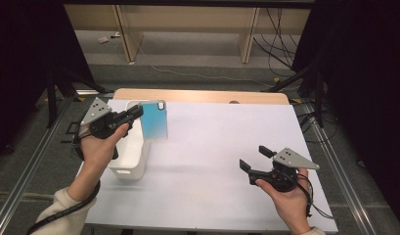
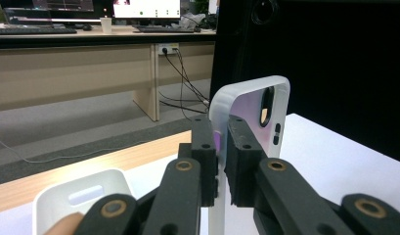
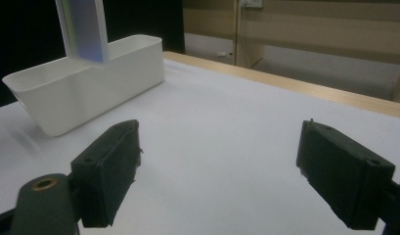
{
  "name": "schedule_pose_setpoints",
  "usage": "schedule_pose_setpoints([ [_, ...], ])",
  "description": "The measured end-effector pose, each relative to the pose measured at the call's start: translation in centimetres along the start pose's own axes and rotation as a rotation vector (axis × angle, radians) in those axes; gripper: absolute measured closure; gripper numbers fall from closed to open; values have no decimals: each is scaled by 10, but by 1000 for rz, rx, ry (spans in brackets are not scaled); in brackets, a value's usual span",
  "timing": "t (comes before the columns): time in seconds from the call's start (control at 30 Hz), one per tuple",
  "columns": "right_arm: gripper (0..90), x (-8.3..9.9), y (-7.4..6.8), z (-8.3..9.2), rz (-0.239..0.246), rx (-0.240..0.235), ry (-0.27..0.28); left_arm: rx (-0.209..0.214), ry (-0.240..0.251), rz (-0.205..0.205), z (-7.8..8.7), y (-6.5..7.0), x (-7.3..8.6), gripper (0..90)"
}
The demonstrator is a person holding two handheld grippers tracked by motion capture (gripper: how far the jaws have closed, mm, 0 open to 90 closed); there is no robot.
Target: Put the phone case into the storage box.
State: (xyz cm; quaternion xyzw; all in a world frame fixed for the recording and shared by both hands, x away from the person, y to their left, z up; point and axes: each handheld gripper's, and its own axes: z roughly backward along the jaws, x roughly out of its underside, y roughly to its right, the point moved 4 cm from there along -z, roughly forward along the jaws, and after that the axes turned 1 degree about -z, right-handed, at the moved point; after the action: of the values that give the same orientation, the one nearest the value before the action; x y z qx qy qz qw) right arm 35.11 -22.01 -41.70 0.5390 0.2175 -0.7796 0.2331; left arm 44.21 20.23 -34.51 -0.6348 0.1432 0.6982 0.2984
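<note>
The left claw [image 1: 137, 113] grips a pale blue, white-rimmed phone case [image 1: 153, 120] by its edge above the white plastic bin [image 1: 131, 166] on the white worktop [image 1: 212, 147], best kept upright, while the right claw [image 1: 255, 158] waits agape.

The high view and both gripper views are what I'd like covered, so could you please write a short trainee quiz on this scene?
1. True or false: the left claw is shut on the phone case.
2. Which best describes the right claw? A. shut on the bin B. open, holding nothing C. gripping a cable
3. Fill in: the white plastic bin stands at the ____ side of the white table in the high view.

Key: 1 true; 2 B; 3 left.
</note>
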Motion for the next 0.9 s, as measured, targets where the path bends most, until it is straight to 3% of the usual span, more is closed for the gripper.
schedule_pose_setpoints([
  [0.07, 176, 0, -1, -1, -7, -2, 7, -17, 2, -26, 1, -5, 0, 831],
  [0.9, 176, 3, 0, 0, 0, 10, -9, -30, 6, -28, 6, -30, 4, 831],
])
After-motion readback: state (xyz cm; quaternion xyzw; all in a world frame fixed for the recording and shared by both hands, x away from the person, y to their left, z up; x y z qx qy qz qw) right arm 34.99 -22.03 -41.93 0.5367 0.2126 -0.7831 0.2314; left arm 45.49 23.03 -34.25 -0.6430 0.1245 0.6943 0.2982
